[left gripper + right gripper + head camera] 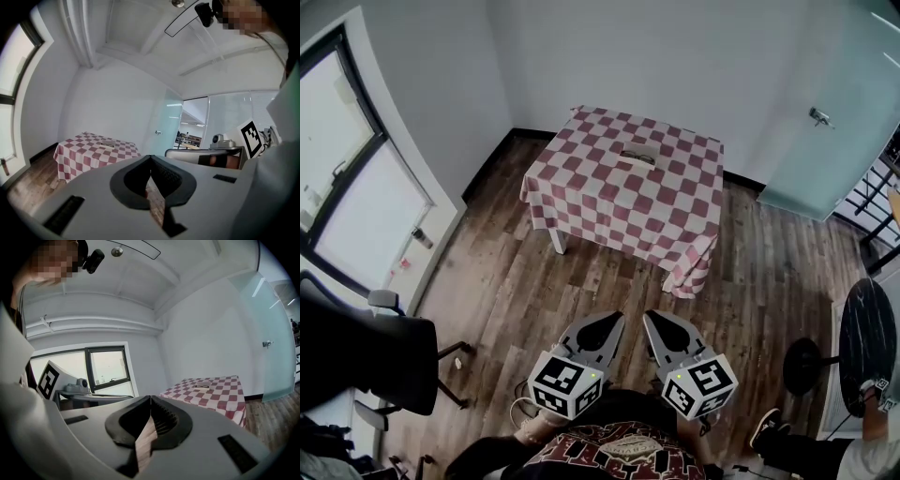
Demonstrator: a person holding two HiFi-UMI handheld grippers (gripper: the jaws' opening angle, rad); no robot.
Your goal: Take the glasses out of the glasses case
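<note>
Closest in the head view, the grey plastic left hand-held gripper (610, 323) and right hand-held gripper (658, 323) are pointing toward the tabletop (609, 187), well short of it above the plank wood floor (534, 281). A red-and-white checked cloth (675, 225) is draping over the tabletop. The glasses case (637, 156), a small pale oblong with a dark middle, is lying near its far edge.

Seen in the left gripper view, the left hand-held gripper (151, 159) is keeping its dark ribbed jaws tip to tip, gripping nothing.

Seen in the right gripper view, the right hand-held gripper (150, 400) is likewise pressing its jaws together, empty.
</note>
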